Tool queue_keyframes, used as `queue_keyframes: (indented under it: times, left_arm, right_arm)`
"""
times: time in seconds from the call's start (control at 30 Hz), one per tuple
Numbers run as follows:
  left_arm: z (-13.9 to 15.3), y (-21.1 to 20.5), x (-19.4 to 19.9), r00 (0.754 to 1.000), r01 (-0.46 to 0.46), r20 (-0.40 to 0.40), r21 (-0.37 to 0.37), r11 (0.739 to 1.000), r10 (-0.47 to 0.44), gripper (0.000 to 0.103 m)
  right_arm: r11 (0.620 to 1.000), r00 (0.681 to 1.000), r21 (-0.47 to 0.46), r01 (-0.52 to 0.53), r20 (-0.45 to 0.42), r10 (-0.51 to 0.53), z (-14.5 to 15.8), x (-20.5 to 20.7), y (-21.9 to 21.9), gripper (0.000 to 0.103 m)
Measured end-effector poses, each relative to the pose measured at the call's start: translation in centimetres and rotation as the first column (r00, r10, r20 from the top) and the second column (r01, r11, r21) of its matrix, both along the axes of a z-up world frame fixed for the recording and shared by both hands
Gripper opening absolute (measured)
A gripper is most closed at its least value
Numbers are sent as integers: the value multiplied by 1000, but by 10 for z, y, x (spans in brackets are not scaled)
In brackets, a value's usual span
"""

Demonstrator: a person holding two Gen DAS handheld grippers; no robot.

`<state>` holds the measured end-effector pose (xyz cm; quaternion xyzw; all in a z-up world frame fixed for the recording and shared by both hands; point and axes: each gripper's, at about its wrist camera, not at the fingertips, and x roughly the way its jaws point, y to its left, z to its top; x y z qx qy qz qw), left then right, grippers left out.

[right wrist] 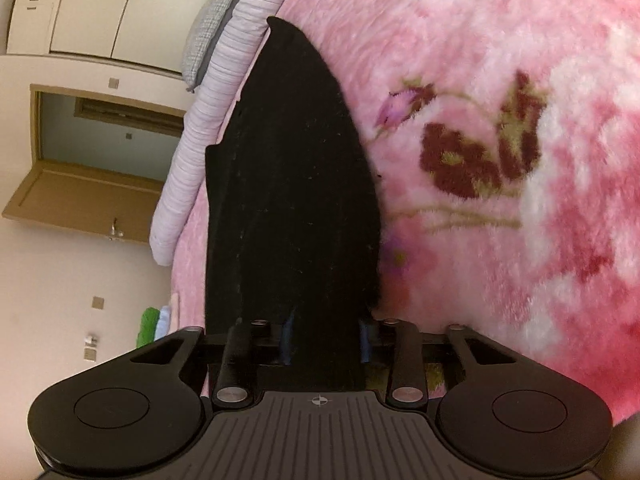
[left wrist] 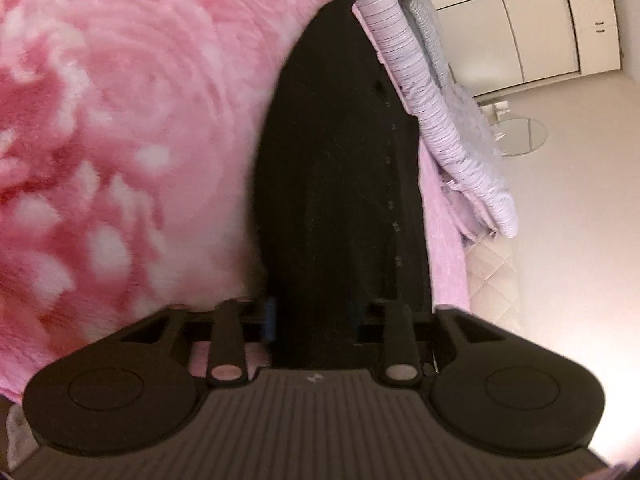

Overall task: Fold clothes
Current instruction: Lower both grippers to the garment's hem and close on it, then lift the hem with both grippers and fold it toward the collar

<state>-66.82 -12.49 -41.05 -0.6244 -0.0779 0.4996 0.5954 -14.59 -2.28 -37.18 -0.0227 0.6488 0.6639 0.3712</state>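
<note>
I'm seeing the black garment [left wrist: 340, 168] running straight out from between the fingers of the left tool [left wrist: 312, 316], which is clamping on it; the blue pads [left wrist: 269, 318] are showing at either side of the cloth. Same on the right wrist view: the right tool [right wrist: 326, 338] is closed on the black garment [right wrist: 292, 184], fabric filling the gap between the blue pads [right wrist: 287, 336]. The garment is lying stretched over the pink floral blanket [left wrist: 120, 140] on the bed, its far tip ending just beside the striped lilac pillow [left wrist: 404, 64]. I'm not making out what kind of garment it is: it's reading as a flat black mass, a faint seam line only. The gripped edge itself is hidden behind the tool bodies. The blanket [right wrist: 500, 160] is blurring heavily in both views. Beyond the pillow [right wrist: 216, 120], a grey cushion [right wrist: 208, 40] is partly covered, and white cabinet doors [left wrist: 540, 20] are cut off at the frame edge.
</note>
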Motion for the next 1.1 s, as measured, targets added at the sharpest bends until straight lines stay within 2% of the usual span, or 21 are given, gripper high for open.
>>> queue_keyframes:
  times: [0.1,0.23,0.33,0.43,0.53,0.73,0.93,1.1]
  left_arm:
    - [-7,-3,-5,999,-8,31,9,1000,7,10]
    - [-7,4,-6,1000,-16,25,16,1000,16,9]
    - [-12,12,-8,997,-28,73,13,1000,27,9]
    - [-7,10,-7,1000,-4,27,36,999,3,8]
    - [5,-2,-5,1000,2,-2,85,996,-2,7]
    - [32,-24,-8,999,13,-39,158,987,-6,7]
    - [49,-58,-4,999,29,-48,195,980,-20,7]
    - [46,-102,7,999,19,-35,186,982,-13,7]
  right_arm:
    - [1000,1000,0,-6,15,6,-2,-2,-1,13]
    - [1000,1000,-6,-6,26,7,1,-3,-1,13]
    - [1000,1000,-15,2,21,-1,4,-3,0,14]
    - [1000,999,-25,2,33,-2,5,-4,0,14]
    - [1000,997,23,-6,73,4,16,-6,-8,11]
    - [996,998,90,-9,66,3,42,-5,-25,10]
    - [991,997,127,-35,76,25,64,-7,-47,10]
    - [994,998,107,-31,64,24,63,1,-80,10]
